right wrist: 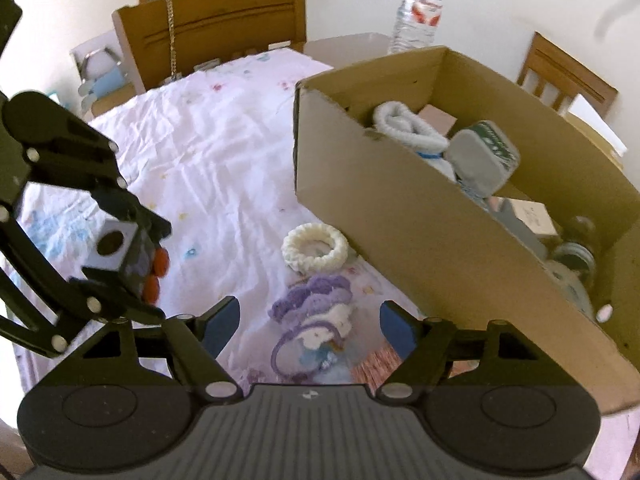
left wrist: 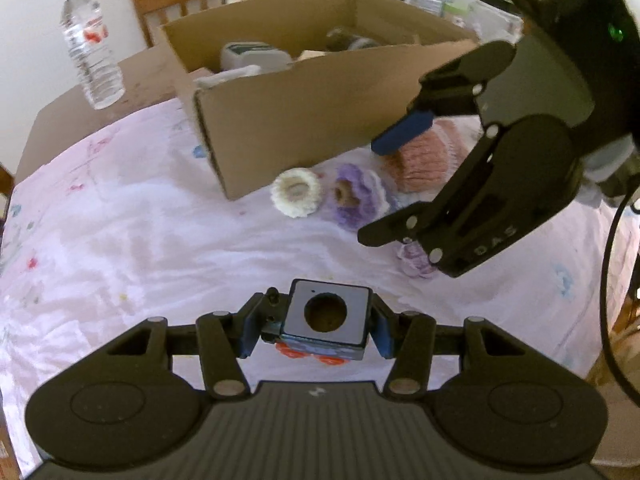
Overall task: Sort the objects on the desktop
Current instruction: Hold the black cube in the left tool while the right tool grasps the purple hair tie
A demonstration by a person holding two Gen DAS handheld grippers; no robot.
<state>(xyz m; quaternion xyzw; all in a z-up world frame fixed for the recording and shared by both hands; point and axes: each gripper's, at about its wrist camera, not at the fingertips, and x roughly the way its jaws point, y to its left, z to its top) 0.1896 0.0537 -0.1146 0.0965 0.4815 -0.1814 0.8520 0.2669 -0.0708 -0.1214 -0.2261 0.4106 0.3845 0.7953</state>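
My left gripper (left wrist: 316, 324) is shut on a grey cube (left wrist: 326, 320) that has a round hole in its face and orange buttons underneath; the right wrist view shows the same cube (right wrist: 114, 244) held above the cloth. My right gripper (right wrist: 312, 326) is open and points down over a purple crocheted piece (right wrist: 316, 300) and a purple hair loop (right wrist: 304, 348), with its pads clear of them. A cream crocheted ring (right wrist: 316, 252) lies just beyond, beside the cardboard box (right wrist: 400, 208). A pink knitted item (left wrist: 424, 160) lies by the box wall.
The open box (left wrist: 280, 120) holds several items, among them a white knitted piece and a grey-green pack. A water bottle (left wrist: 90, 48) stands behind it on the bare table corner. Wooden chairs (right wrist: 216, 20) ring the table. A pale floral cloth (left wrist: 140, 220) covers the top.
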